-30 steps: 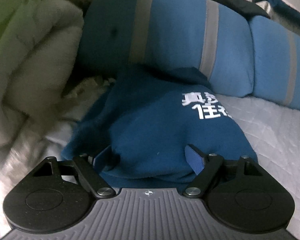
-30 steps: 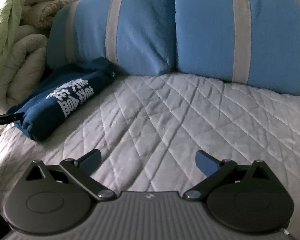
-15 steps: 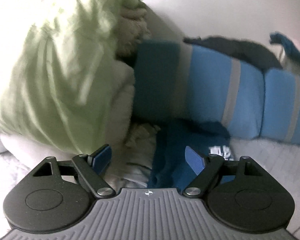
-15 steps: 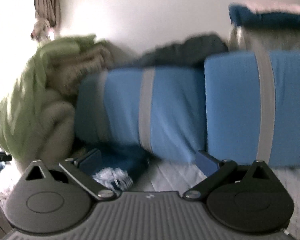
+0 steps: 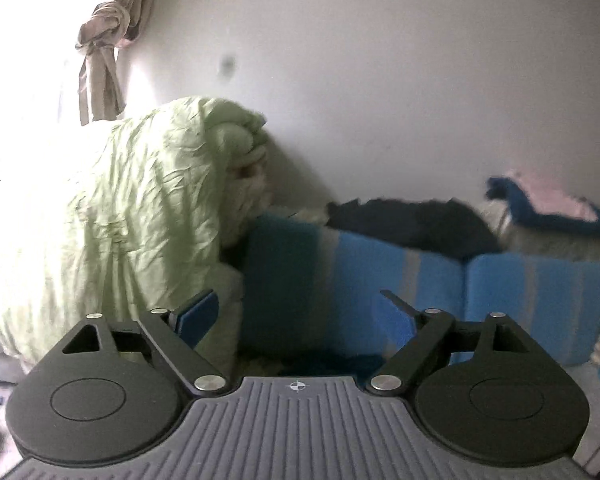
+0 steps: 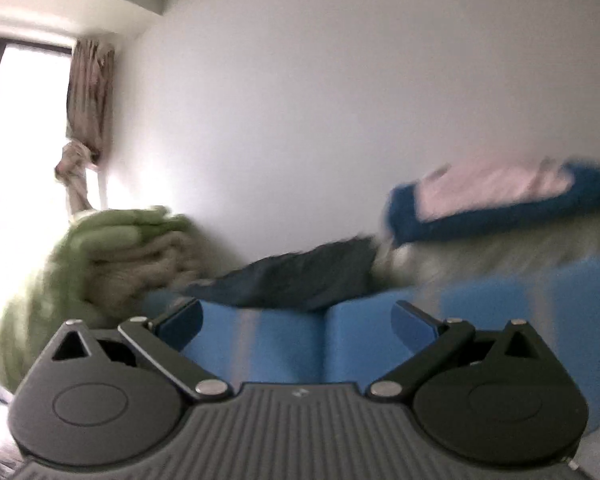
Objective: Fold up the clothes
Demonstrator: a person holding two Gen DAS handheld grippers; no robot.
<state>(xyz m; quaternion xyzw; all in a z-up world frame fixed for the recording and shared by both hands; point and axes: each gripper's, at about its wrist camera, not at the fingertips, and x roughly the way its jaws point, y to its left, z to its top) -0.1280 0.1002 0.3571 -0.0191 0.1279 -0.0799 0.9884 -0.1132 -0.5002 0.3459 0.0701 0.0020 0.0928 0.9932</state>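
Operator: White wall point(image 5: 380, 80) fills the upper field of both wrist views, with a knotted curtain point(image 5: 102, 40) and bright window at 10 o'clock.

Support: Report gripper state.

Operator: I read the left gripper point(image 5: 298, 314) as released; its jaws are opening and nothing lies between the blue pads point(image 5: 198, 316). The right gripper point(image 6: 298, 322) stands wide apart as well, with no cloth between its fingers point(image 6: 180, 326).

Support: Locate the task item.

Operator: From the left wrist I see only a strip of the dark blue garment point(image 5: 328, 362) at 6 o'clock, low between the fingers, at the foot of the blue striped pillows point(image 5: 420, 280); it is apart from both pads. I cannot tell from this view how it is folded.

Support: Surroundings?

Operator: A pale green quilt point(image 5: 112, 220) is heaped at 9 o'clock, touching the nearest pillow. A dark cloth point(image 5: 412, 224) lies across the pillow tops at 1 o'clock. Further toward 3 o'clock sits a blue-and-pink blanket point(image 5: 548, 212). The right wrist view is blurred; it shows the same pillows point(image 6: 280, 340) straight ahead beyond its fingers
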